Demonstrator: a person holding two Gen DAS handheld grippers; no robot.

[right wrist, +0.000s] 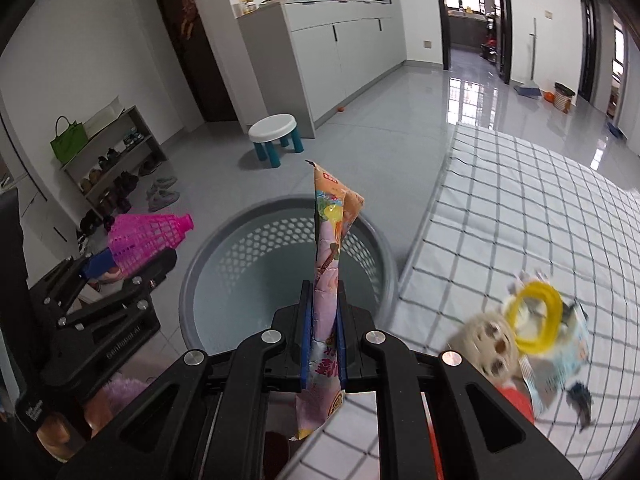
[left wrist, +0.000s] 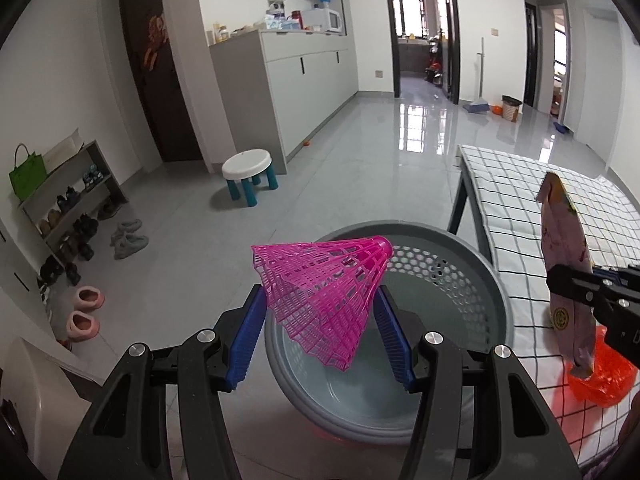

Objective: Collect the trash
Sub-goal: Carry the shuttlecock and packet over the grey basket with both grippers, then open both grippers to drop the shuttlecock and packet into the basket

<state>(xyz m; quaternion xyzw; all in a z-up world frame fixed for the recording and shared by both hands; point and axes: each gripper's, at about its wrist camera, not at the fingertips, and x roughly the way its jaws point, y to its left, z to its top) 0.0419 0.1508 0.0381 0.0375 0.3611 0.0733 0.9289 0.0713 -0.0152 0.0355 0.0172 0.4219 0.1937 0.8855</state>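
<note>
In the left wrist view the left gripper (left wrist: 320, 328) clamps a pink shuttlecock (left wrist: 324, 296) at lower centre above the grey basket (left wrist: 472, 272), while in the right wrist view the right gripper (right wrist: 323, 328) pinches a snack wrapper (right wrist: 330, 264) over the basket's near rim, checked table (right wrist: 520, 216) edge at right.

One shuttlecock (left wrist: 324, 300), one wrapper (right wrist: 328, 280), one basket (right wrist: 384, 264), two claws (left wrist: 320, 336) (right wrist: 322, 332).

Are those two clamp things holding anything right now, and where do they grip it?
Left hand-held gripper pinches the pink shuttlecock across its mesh skirt; right hand-held gripper clamps the snack wrapper near its middle.
</note>
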